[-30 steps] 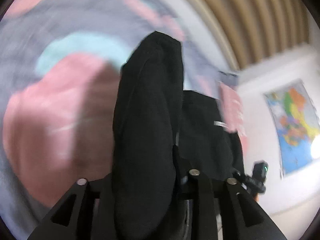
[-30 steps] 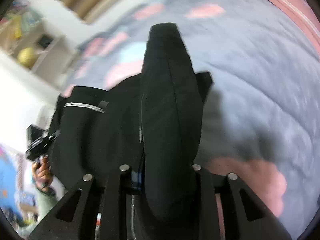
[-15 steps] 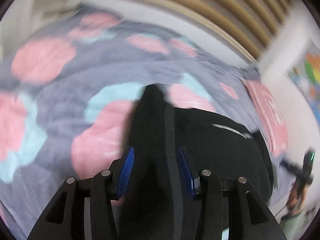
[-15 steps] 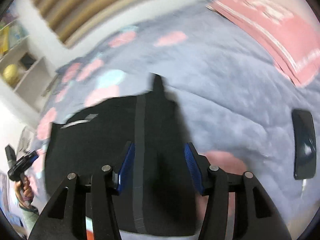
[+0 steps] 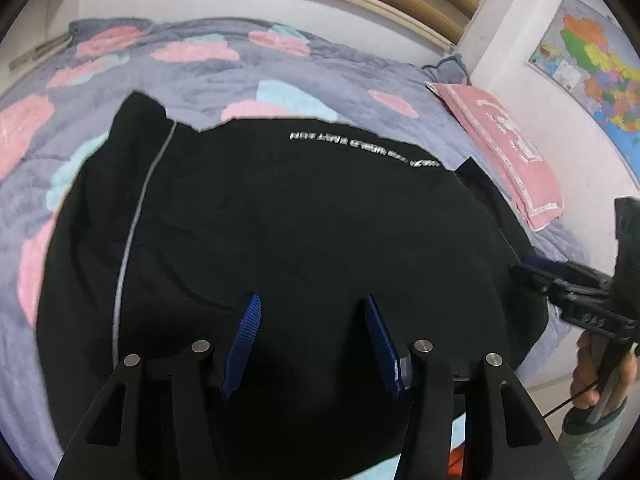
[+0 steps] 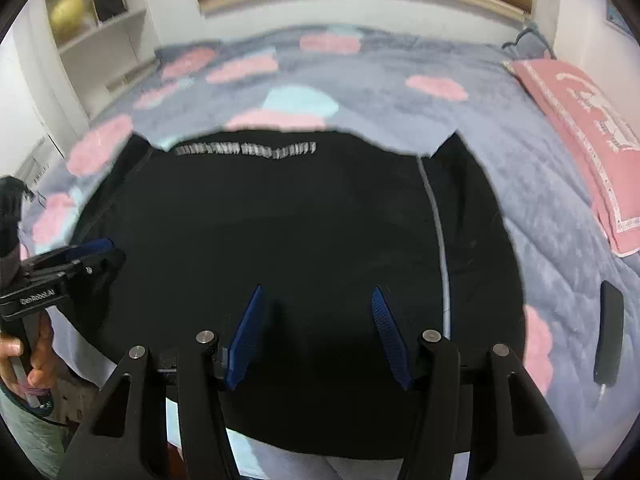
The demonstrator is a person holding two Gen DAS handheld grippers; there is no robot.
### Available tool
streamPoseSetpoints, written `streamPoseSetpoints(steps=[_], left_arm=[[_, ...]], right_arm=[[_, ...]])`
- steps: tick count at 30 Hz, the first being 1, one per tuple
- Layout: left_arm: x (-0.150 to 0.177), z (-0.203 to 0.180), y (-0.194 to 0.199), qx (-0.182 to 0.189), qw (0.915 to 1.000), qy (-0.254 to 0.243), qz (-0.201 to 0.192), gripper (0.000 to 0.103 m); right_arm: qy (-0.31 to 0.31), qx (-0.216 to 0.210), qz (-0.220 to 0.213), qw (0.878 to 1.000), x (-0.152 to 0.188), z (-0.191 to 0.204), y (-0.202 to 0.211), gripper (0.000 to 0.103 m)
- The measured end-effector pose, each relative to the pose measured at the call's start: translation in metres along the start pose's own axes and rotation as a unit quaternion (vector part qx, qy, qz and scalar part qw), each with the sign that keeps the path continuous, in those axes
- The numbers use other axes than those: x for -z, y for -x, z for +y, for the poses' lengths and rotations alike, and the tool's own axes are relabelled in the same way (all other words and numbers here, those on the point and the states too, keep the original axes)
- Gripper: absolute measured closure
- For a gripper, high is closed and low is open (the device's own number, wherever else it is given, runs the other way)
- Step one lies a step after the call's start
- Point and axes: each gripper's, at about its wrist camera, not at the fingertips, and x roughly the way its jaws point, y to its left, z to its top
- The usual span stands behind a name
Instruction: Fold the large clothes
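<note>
A large black garment (image 5: 300, 220) lies spread flat on the bed, with white lettering (image 5: 360, 146) near its far edge and a grey stripe (image 5: 132, 232) down one side. My left gripper (image 5: 311, 300) hovers over the garment's near part. Its jaws are opening and nothing is between the blue pads (image 5: 240, 344). My right gripper (image 6: 317, 290) hangs open over the same garment (image 6: 280, 220), also with nothing between its pads. Each gripper shows in the other's view, the right gripper (image 5: 524, 270) and the left gripper (image 6: 106, 252) standing at opposite side edges of the cloth.
The bed carries a grey blanket (image 5: 200, 64) with pink and pale blue patches. A pink pillow (image 6: 580, 128) lies at the right, and a dark slim phone-like object (image 6: 610, 332) rests on the blanket beside the garment. A map (image 5: 592, 64) hangs on the wall; shelves (image 6: 100, 20) stand at the left.
Both grippers held bunched black cloth a second ago; they have let go, opened and pulled back. The garment now lies flat on the bed.
</note>
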Motion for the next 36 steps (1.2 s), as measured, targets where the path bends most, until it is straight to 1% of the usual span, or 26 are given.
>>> streamPoseSetpoints(steps=[2, 3, 4, 8, 10, 11, 12, 13, 15, 16, 17, 18, 19, 20, 21, 22, 25, 27, 28, 30, 31, 33, 36], left_arm=[[0.002, 0.012, -0.009, 0.025, 0.9990, 0.035, 0.008, 0.048], [0.002, 0.018, -0.012, 0.037, 0.9980, 0.051, 0.009, 0.048], [0.003, 0.020, -0.016, 0.039, 0.9978, 0.053, 0.010, 0.049], [0.008, 0.013, -0.019, 0.013, 0.9995, 0.030, 0.000, 0.050], [0.008, 0.006, -0.014, -0.001, 0.9997, 0.025, -0.009, 0.050], [0.007, 0.001, -0.009, -0.009, 0.9997, 0.018, -0.012, 0.050], [0.004, -0.005, -0.003, -0.015, 0.9997, 0.009, -0.016, 0.050], [0.000, -0.010, 0.004, -0.014, 0.9996, -0.001, -0.025, 0.050], [-0.008, -0.020, 0.018, -0.004, 0.9983, -0.018, -0.055, 0.049], [-0.013, -0.023, 0.020, -0.005, 0.9976, -0.023, -0.065, 0.049], [-0.017, -0.025, 0.018, -0.012, 0.9976, -0.026, -0.064, 0.049], [-0.022, -0.024, 0.012, -0.019, 0.9981, -0.024, -0.054, 0.049], [-0.027, -0.019, 0.000, -0.024, 0.9988, -0.015, -0.040, 0.049], [-0.030, -0.014, -0.011, -0.028, 0.9993, -0.004, -0.024, 0.049], [-0.031, -0.010, -0.027, -0.028, 0.9996, 0.008, -0.005, 0.050], [-0.030, 0.000, -0.041, -0.013, 0.9996, 0.023, 0.006, 0.050], [-0.027, 0.013, -0.051, 0.012, 0.9992, 0.037, -0.003, 0.050], [-0.025, 0.013, -0.052, 0.010, 0.9994, 0.032, -0.008, 0.050], [-0.024, 0.012, -0.052, 0.006, 0.9996, 0.027, -0.011, 0.050], [-0.023, 0.009, -0.053, 0.000, 0.9997, 0.022, -0.012, 0.050], [-0.022, 0.008, -0.052, -0.004, 0.9997, 0.021, -0.013, 0.050], [-0.022, 0.003, -0.047, -0.009, 0.9996, 0.018, -0.022, 0.049], [-0.016, -0.005, -0.033, -0.023, 0.9989, 0.015, -0.037, 0.049]], right_arm=[[-0.002, 0.012, 0.033, 0.999, 0.007, -0.002, -0.024, 0.044], [-0.005, 0.010, 0.036, 0.999, 0.010, -0.002, -0.031, 0.043], [-0.006, 0.009, 0.034, 0.999, 0.012, -0.003, -0.035, 0.043], [-0.004, 0.019, 0.034, 0.999, 0.014, -0.002, -0.036, 0.043], [-0.013, 0.023, 0.039, 0.999, 0.009, -0.002, -0.029, 0.043], [-0.015, 0.020, 0.033, 0.999, 0.005, -0.001, -0.022, 0.043], [-0.015, 0.012, 0.020, 1.000, -0.001, 0.001, -0.013, 0.043], [-0.019, -0.001, -0.005, 1.000, -0.010, 0.003, -0.001, 0.043], [-0.039, -0.024, -0.033, 0.998, -0.027, 0.002, 0.010, 0.043], [-0.046, -0.029, -0.040, 0.998, -0.034, 0.002, 0.009, 0.043], [-0.053, -0.034, -0.045, 0.997, -0.042, 0.001, 0.003, 0.043], [-0.061, -0.031, -0.036, 0.997, -0.050, 0.001, -0.011, 0.043], [-0.065, -0.019, -0.020, 0.997, -0.054, -0.003, -0.026, 0.043], [-0.069, 0.001, 0.006, 0.998, -0.055, -0.003, -0.047, 0.043], [-0.071, 0.002, 0.022, 0.997, -0.053, -0.003, -0.063, 0.043], [-0.072, 0.001, 0.025, 0.997, -0.050, -0.003, -0.075, 0.039], [-0.072, 0.006, 0.009, 0.997, -0.043, -0.003, -0.084, 0.037], [-0.066, 0.018, -0.004, 0.998, -0.040, 0.000, -0.085, 0.037], [-0.060, 0.031, -0.013, 0.998, -0.038, 0.003, -0.087, 0.034], [-0.057, 0.055, -0.029, 0.996, -0.033, 0.005, -0.092, 0.026], [-0.062, 0.056, -0.033, 0.996, -0.032, 0.003, -0.091, 0.021], [-0.074, 0.042, -0.037, 0.996, -0.028, -0.002, -0.087, 0.020], [-0.095, 0.011, -0.040, 0.995, -0.017, -0.011, -0.070, 0.020]])
